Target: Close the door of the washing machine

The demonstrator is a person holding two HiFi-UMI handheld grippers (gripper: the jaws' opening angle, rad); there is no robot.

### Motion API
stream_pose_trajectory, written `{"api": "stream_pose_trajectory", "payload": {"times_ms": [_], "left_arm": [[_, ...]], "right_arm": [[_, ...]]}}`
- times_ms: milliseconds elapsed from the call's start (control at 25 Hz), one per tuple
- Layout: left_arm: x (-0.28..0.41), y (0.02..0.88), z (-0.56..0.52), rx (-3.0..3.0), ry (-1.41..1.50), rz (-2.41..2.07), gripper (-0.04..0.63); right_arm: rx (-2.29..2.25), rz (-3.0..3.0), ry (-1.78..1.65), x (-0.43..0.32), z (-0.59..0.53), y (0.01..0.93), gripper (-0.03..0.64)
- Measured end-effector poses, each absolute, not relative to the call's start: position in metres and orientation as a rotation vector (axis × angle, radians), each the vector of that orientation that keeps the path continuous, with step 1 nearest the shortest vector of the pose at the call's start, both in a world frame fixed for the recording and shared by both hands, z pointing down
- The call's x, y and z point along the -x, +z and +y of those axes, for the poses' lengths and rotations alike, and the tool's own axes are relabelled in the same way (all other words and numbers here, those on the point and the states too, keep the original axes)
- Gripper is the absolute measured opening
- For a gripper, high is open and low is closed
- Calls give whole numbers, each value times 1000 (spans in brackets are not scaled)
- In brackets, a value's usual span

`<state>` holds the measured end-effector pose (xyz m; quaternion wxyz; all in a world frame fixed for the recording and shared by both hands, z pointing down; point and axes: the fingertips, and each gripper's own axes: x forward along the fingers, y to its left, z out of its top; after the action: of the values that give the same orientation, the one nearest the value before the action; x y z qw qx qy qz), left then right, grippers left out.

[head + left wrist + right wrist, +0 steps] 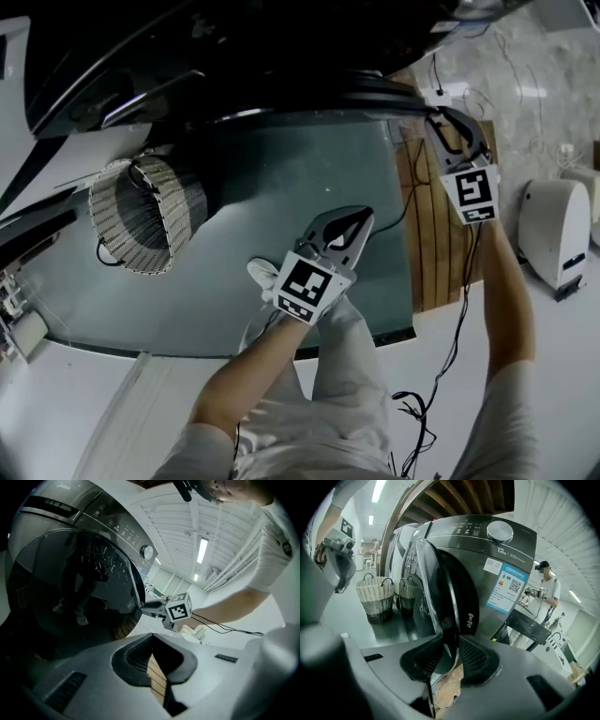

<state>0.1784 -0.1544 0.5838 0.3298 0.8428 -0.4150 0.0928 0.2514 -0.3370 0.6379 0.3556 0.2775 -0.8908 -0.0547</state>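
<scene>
The dark washing machine [497,573] has its round glass door [440,597] standing out from the front, partly open. In the head view the door [281,178] fills the middle. My right gripper [450,644] is at the door's free edge, whose rim runs between the two wide-set fingers; the pads do not clearly press on it. It also shows at the door's right edge in the head view [442,127] and in the left gripper view [146,606]. My left gripper [151,641] is shut and empty, hovering in front of the glass [349,225].
A wicker basket [141,216] stands left of the door, and shows with a second one in the right gripper view [375,597]. A white appliance [553,230] sits on the floor at right. Cables [412,412] trail on the floor. A person [546,588] stands far back.
</scene>
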Motion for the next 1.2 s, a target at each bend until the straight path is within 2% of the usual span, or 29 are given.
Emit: {"api": "stream_pose_trajectory", "payload": {"times_ms": [280, 760, 1200], "left_arm": [[-174, 586, -167, -2251, 263, -1098, 3], [-140, 544, -297, -2417, 236, -1386, 3], [-142, 551, -295, -2411, 212, -1364, 3]], "right_arm": [[-698, -2303, -191, -239, -376, 636, 107], [-711, -2305, -212, -226, -408, 635, 106], [-839, -2314, -174, -227, -408, 636, 109]]}}
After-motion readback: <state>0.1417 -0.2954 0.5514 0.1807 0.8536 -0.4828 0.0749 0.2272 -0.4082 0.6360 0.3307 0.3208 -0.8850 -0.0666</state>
